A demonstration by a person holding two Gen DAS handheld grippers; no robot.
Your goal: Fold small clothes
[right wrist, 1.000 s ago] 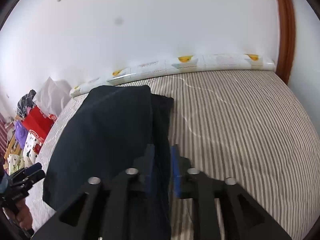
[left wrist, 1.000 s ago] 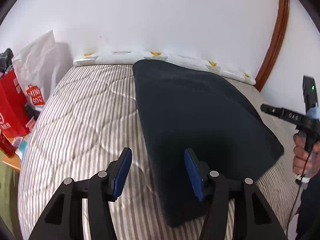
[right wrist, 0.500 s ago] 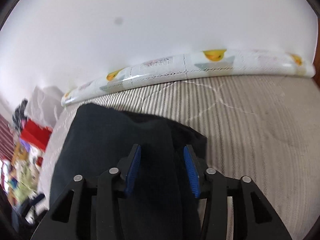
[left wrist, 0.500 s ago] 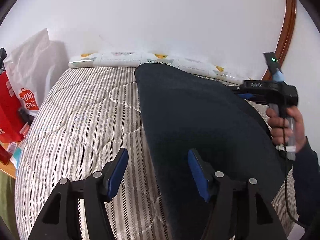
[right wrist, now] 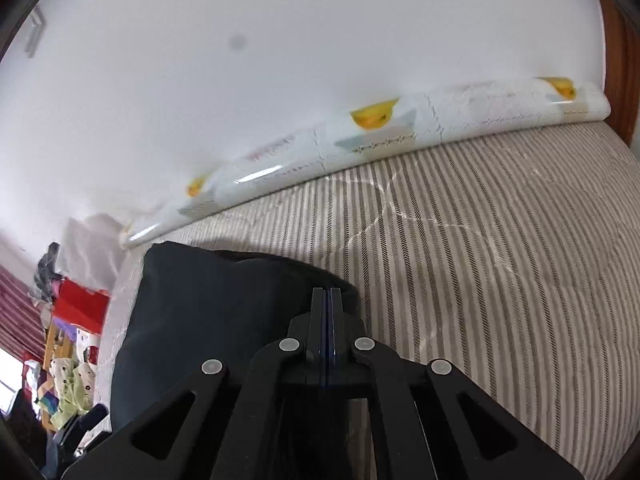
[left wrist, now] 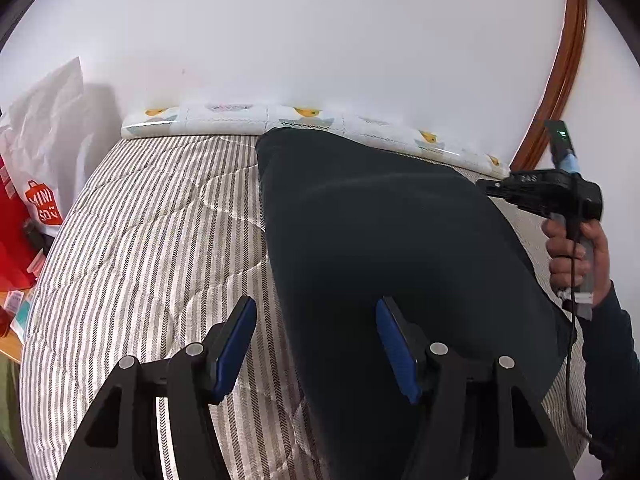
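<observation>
**Dark garment runs away from both hand-held grippers, right one at its far right corner**

The dark folded garment (left wrist: 384, 248) lies on the striped bed (left wrist: 152, 240), its long axis running from the near edge toward the patterned bolster (left wrist: 240, 120) along the wall. Seen from the left wrist, its left edge passes between the 2 blue pads of the left hand-held gripper (left wrist: 316, 344), which stands released and holds nothing: the right pad sits over the cloth, the left pad over bare mattress.

The right hand-held gripper (right wrist: 327, 312) is clenched, its 2 pads pressed flat together at the garment's far right corner (right wrist: 336, 280). Whether a layer of fabric is pinched between them I cannot tell; the dark cloth lies directly under and behind the tips. In the left view, the person's hand (left wrist: 572, 248) carries that tool at the garment's right side.

My judgement: the right side is nearer to the far end, so the coming fold likely draws that end toward the near edge, along the long axis.
</observation>
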